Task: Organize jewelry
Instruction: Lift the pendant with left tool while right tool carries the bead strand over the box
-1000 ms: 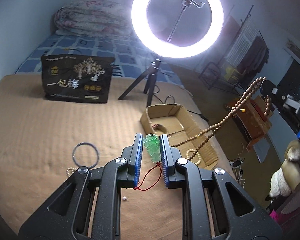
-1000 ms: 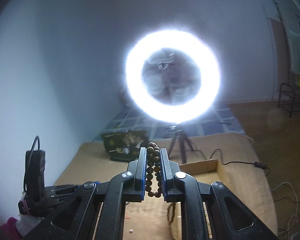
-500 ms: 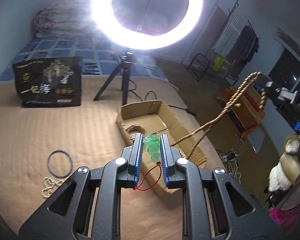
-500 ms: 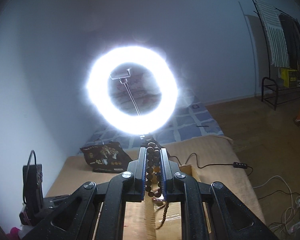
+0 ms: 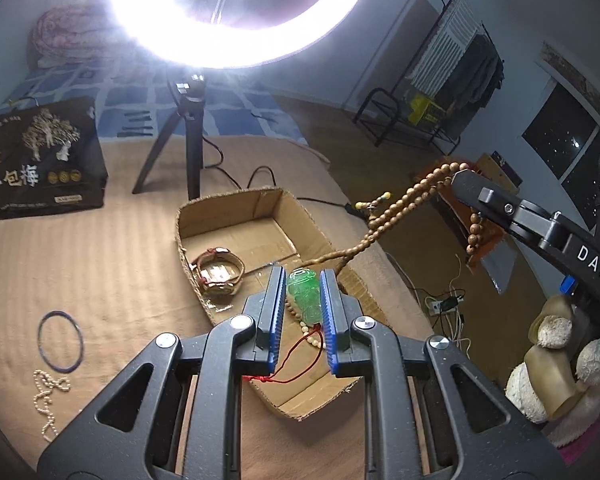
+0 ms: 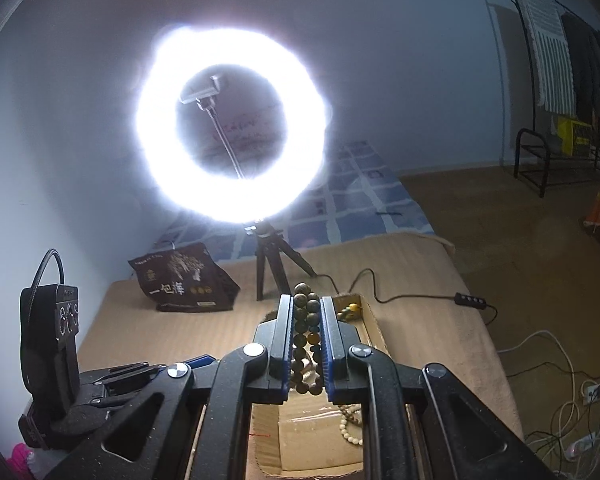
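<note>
Green pendant (image 5: 303, 294) pinched in left jaws (over cardboard box (image 5: 188, 216)); right jaws pinch wooden beads (image 6: 306, 320).

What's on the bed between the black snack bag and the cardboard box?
In the left wrist view, the ring light's black tripod and its cable stand on the tan blanket between the black snack bag and the cardboard box.

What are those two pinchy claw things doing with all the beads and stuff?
A person is tidying jewelry into a cardboard box on the bed. The left gripper pinches a green pendant on a red cord over the box. The right gripper holds a long wooden bead necklace, which trails down into the box. A watch already lies inside. A dark bangle and a small pearl strand wait on the blanket.
</note>
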`<control>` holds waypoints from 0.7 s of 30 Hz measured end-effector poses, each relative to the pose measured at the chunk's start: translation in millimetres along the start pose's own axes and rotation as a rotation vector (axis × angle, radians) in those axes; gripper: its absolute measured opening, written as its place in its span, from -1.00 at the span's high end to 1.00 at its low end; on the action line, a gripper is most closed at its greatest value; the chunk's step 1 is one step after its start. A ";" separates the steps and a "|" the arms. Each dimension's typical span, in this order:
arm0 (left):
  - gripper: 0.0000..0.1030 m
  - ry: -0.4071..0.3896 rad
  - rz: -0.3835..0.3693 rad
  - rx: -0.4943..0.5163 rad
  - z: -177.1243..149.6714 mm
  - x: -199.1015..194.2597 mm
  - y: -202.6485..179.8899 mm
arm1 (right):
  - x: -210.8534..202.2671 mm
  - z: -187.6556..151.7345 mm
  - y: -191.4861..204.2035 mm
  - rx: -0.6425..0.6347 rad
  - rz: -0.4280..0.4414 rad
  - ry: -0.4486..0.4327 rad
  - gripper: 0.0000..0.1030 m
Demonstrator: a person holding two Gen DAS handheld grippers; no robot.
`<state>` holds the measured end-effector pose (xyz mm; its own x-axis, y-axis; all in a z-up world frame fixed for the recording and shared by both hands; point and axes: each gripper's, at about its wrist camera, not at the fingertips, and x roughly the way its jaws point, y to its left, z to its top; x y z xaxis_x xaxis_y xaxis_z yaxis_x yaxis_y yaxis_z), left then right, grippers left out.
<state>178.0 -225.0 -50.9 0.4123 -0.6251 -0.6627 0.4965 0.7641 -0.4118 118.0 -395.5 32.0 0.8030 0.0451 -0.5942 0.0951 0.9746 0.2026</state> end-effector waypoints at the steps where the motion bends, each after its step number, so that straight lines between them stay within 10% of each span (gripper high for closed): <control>1: 0.69 0.008 0.004 0.003 -1.0 4.6 -0.2 | 3.6 -0.4 -1.5 0.004 0.000 0.010 0.80; 21: 0.69 0.062 -0.047 -0.053 -6.6 48.6 6.7 | 59.6 -39.6 -22.9 -0.014 -0.098 0.188 0.80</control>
<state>196.3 -249.2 -90.1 0.3410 -0.6506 -0.6786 0.4727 0.7426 -0.4744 140.4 -406.4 -38.9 0.6663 -0.0112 -0.7456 0.1581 0.9793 0.1265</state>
